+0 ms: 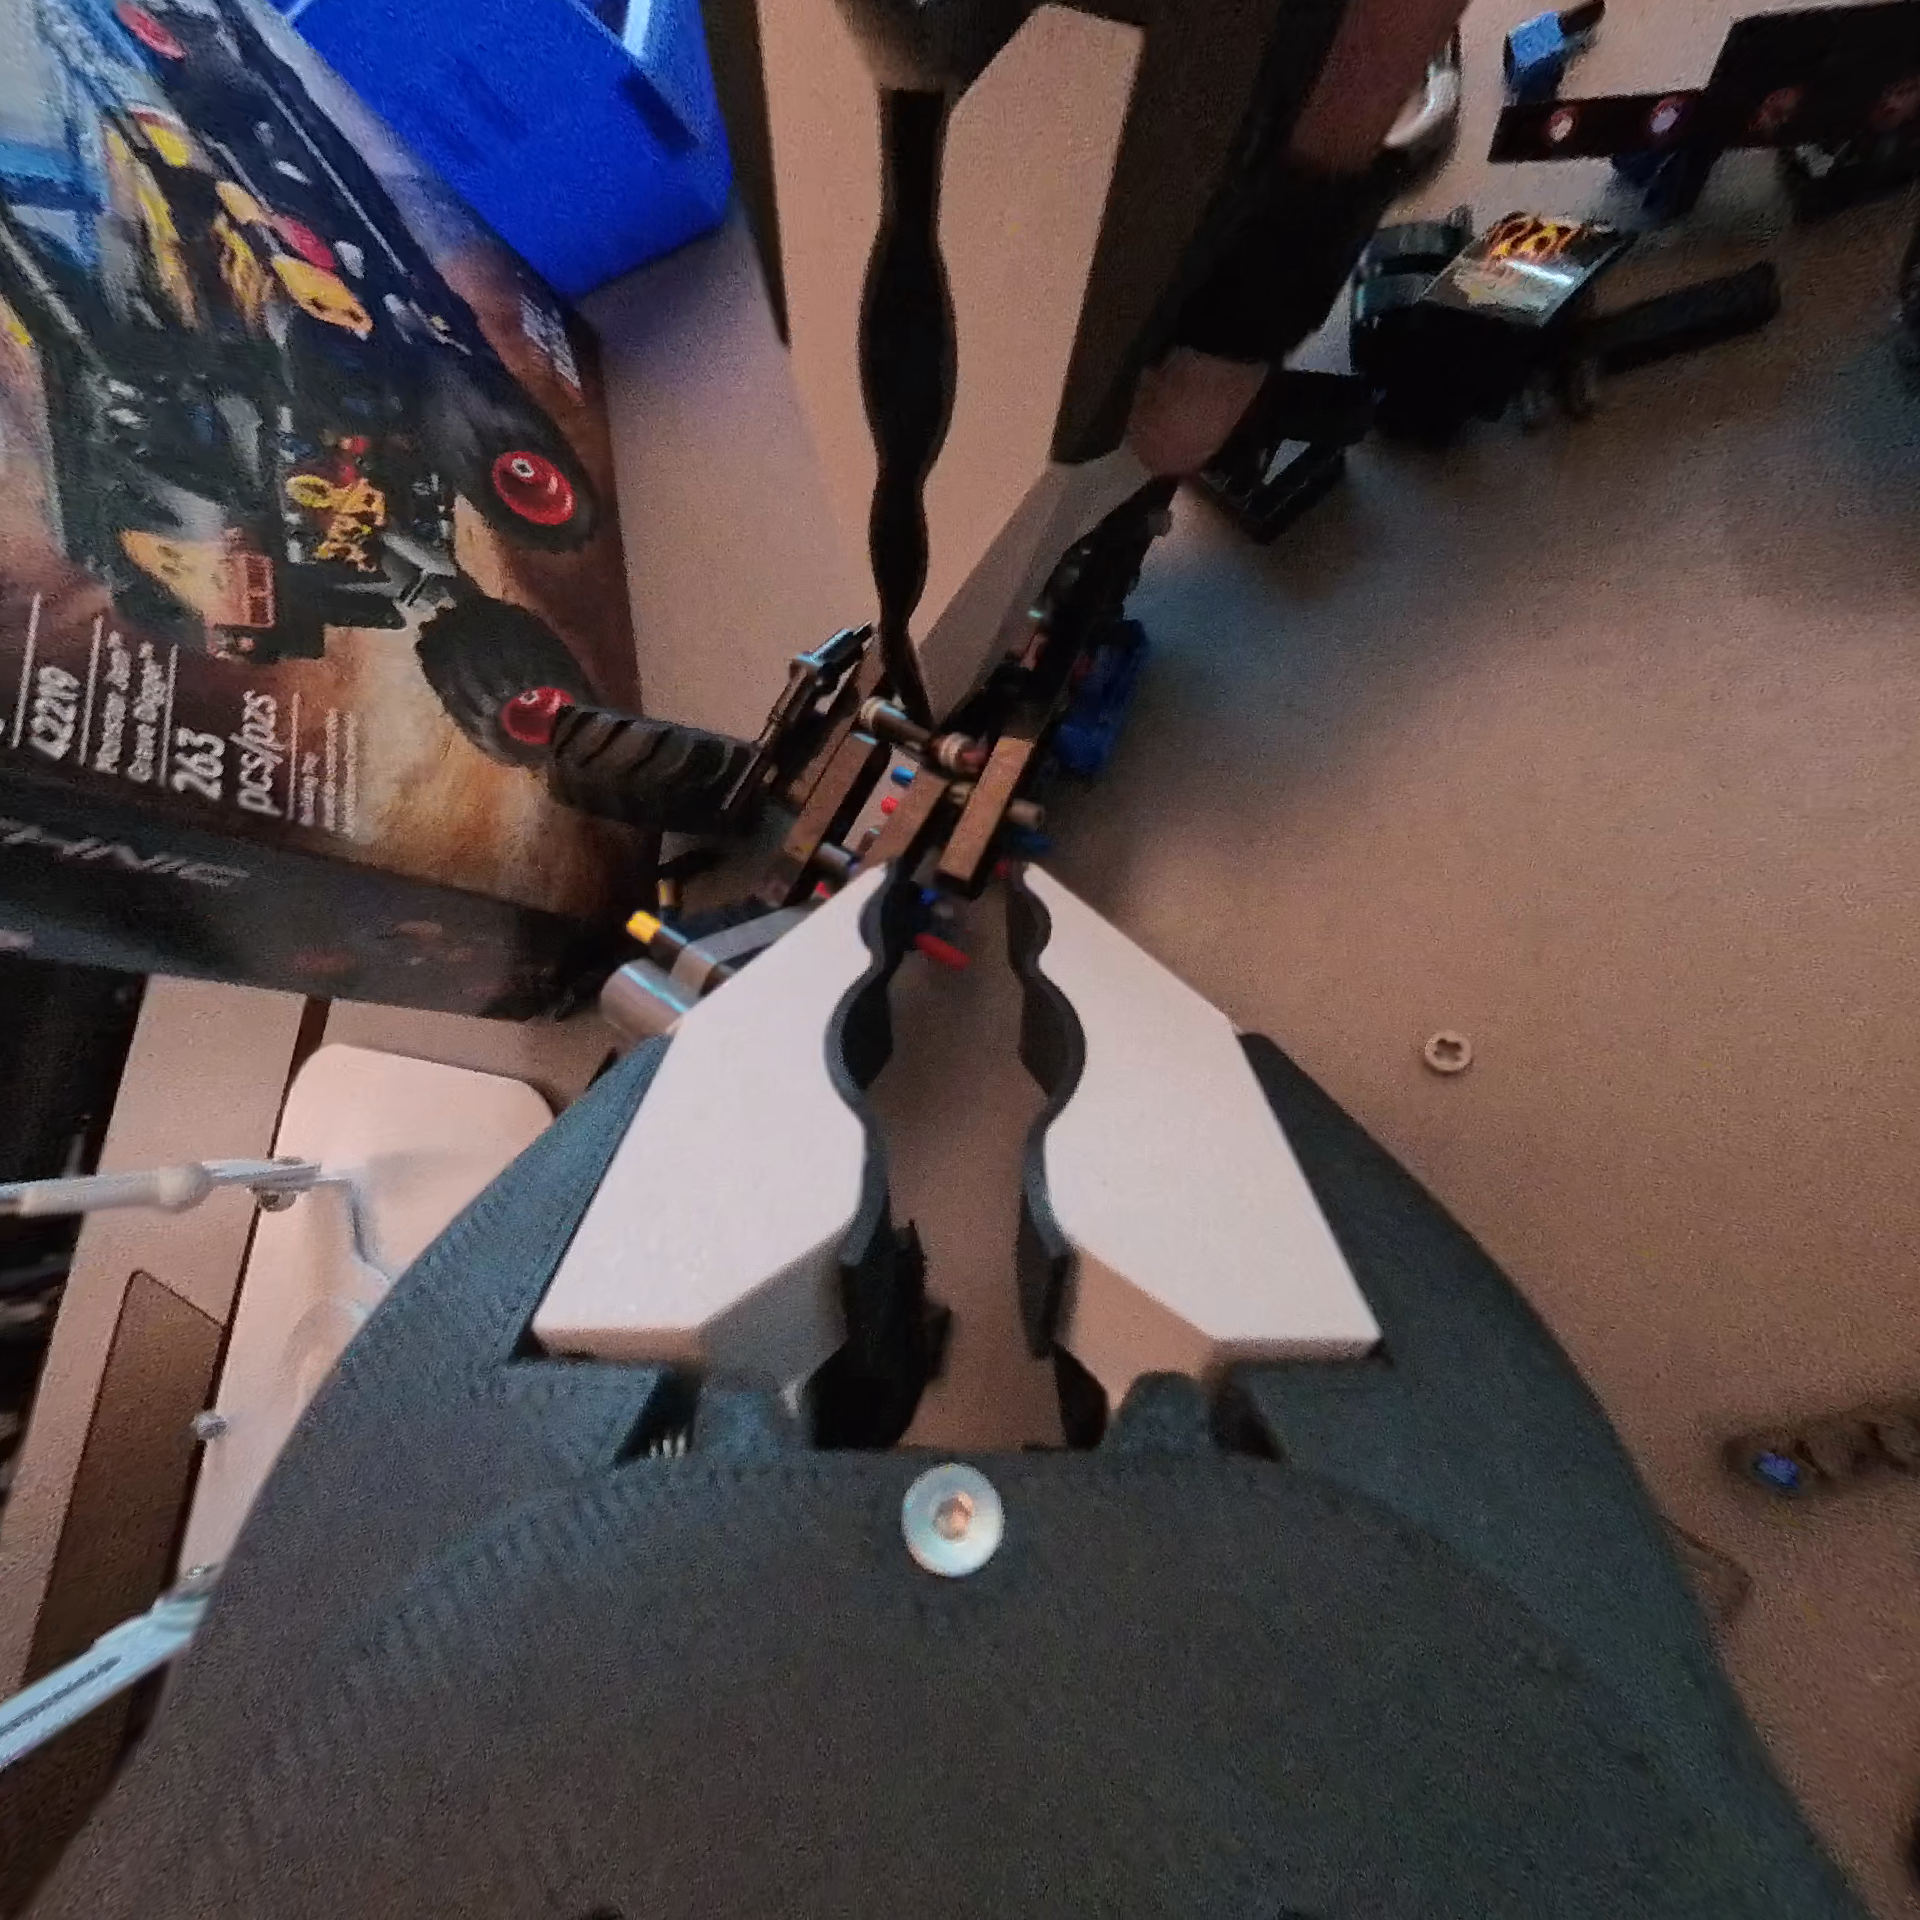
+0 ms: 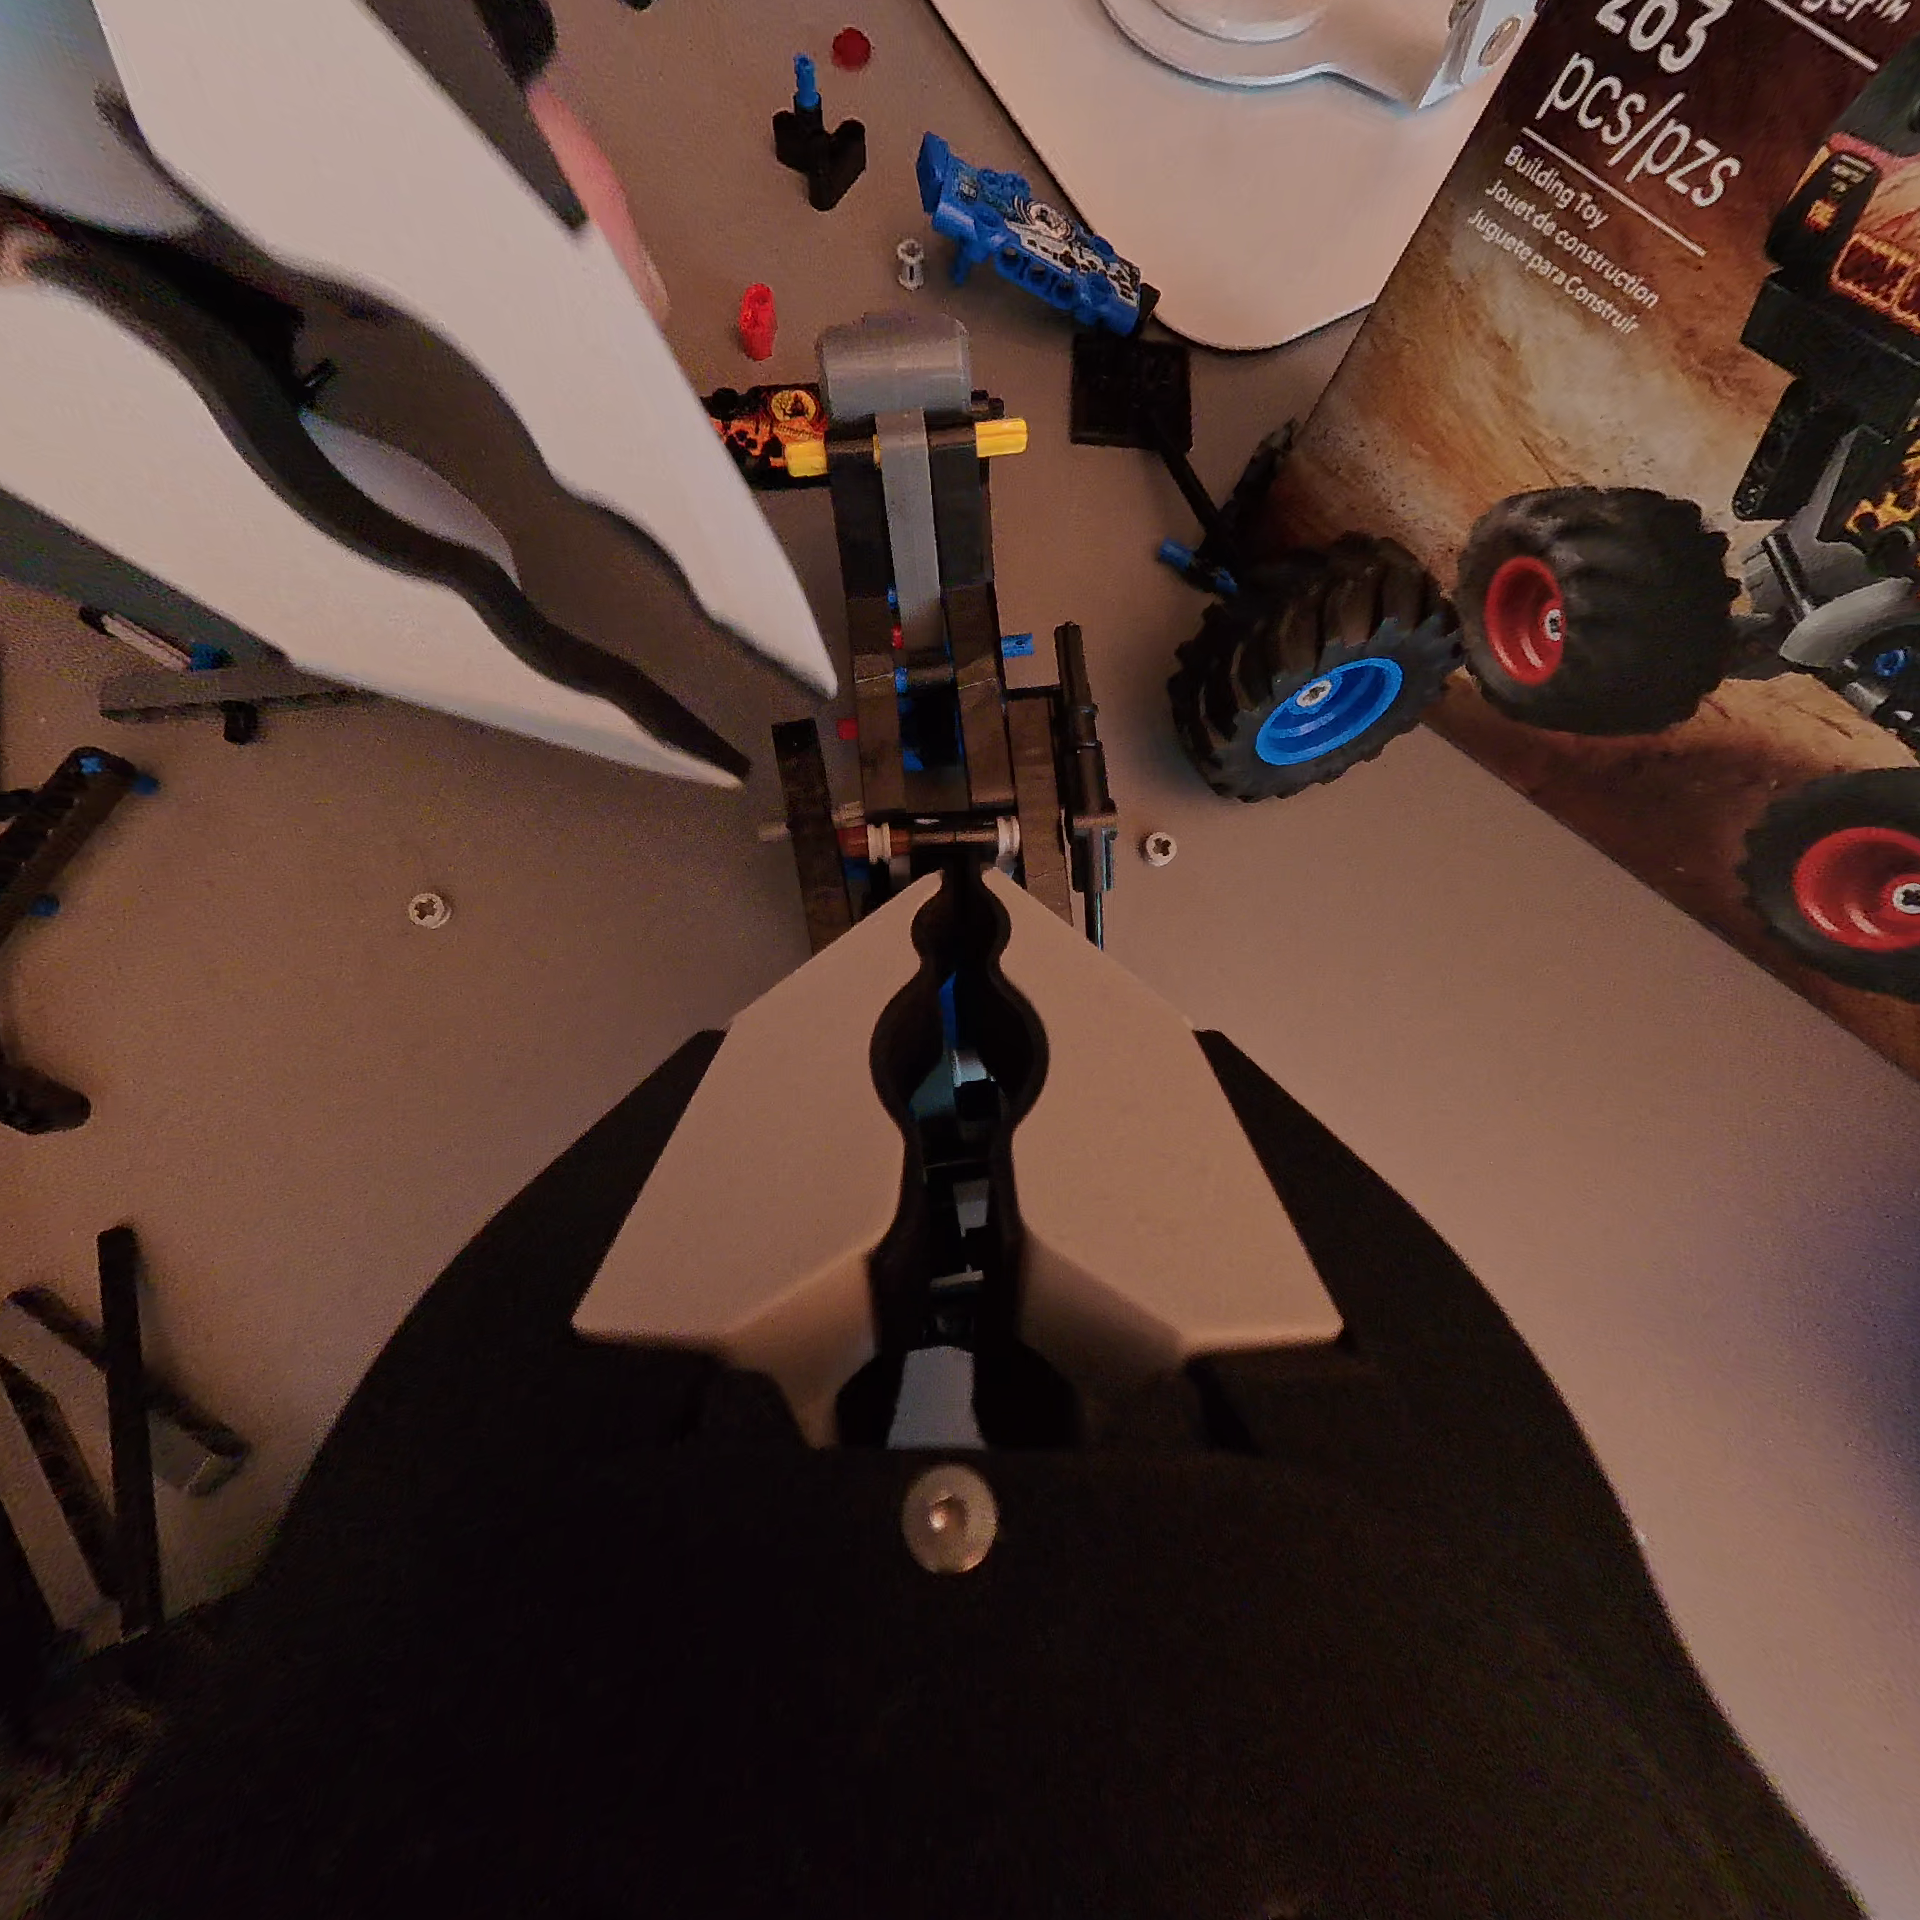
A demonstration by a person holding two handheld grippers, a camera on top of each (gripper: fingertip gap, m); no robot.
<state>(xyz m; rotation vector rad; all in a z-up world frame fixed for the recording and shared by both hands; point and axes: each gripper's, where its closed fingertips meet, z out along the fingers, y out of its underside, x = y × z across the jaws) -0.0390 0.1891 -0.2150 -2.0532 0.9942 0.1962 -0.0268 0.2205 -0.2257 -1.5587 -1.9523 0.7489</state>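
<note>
A black toy chassis (image 2: 977, 717) built from small bricks, with grey, blue and yellow parts, lies along the middle of the right wrist view. My right gripper (image 2: 961, 883) is shut on its near end, by a thin axle; blue and grey parts show between the jaws. In the left wrist view the right gripper (image 1: 909, 696) comes down from the top onto the chassis (image 1: 977, 800). My left gripper (image 1: 954, 888) is open, with its tips at the chassis's other end. In the right wrist view the left gripper (image 2: 790, 732) is blurred and sits against the chassis's left side.
A toy box with a truck picture (image 1: 260, 468) stands at the left, a blue bin (image 1: 520, 125) behind it. A black tyre with a blue hub (image 2: 1314, 665) leans near the box (image 2: 1662, 416). A blue piece (image 2: 1023, 234), a red pin (image 2: 756, 320) and black beams (image 2: 120, 1403) lie on the table. My hands' fingertips stand some 4 cm from each other. The red pin (image 2: 756, 320) is about equally far from each gripper, around 15 cm.
</note>
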